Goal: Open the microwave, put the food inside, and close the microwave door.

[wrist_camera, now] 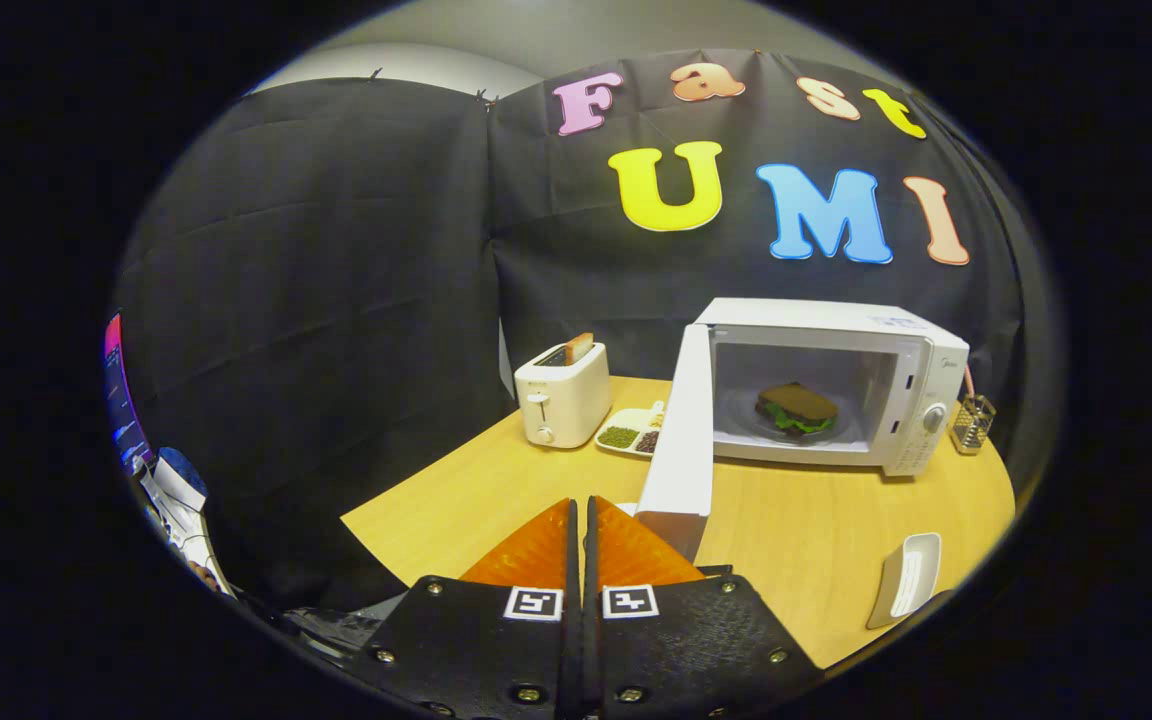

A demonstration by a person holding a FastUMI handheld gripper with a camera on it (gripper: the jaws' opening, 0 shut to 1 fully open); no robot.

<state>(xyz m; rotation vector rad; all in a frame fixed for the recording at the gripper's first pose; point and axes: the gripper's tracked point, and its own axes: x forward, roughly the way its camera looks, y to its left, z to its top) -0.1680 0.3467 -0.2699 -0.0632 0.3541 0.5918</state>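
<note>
Wooden table (536, 500) across the lower middle of the frame, dark cloth wall behind. Microwave (836, 385) at centre right, toward the back of the table; sandwich (797, 408) already inside on its plate. Door (681, 440) swung wide, hinged on the left side, its free edge reaching down toward the fingers. Gripper (581, 530) at bottom centre, fingers pressed together, nothing held, tips just left of the door's lower edge and apparently not touching it, though hard to be sure.

Judged as the closing step: food in, door left to shut. Best done by getting the closed fingers onto the outer face of the door, near the free edge and away from the hinge, then sweeping right and back in an arc following the hinge. Steady push until latched, not a slap, so the microwave would not slide on the table. Toaster (563, 393) and snack tray (629, 430) stood at centre, behind the door, near its swing side; worth keeping the arc tight.
</note>
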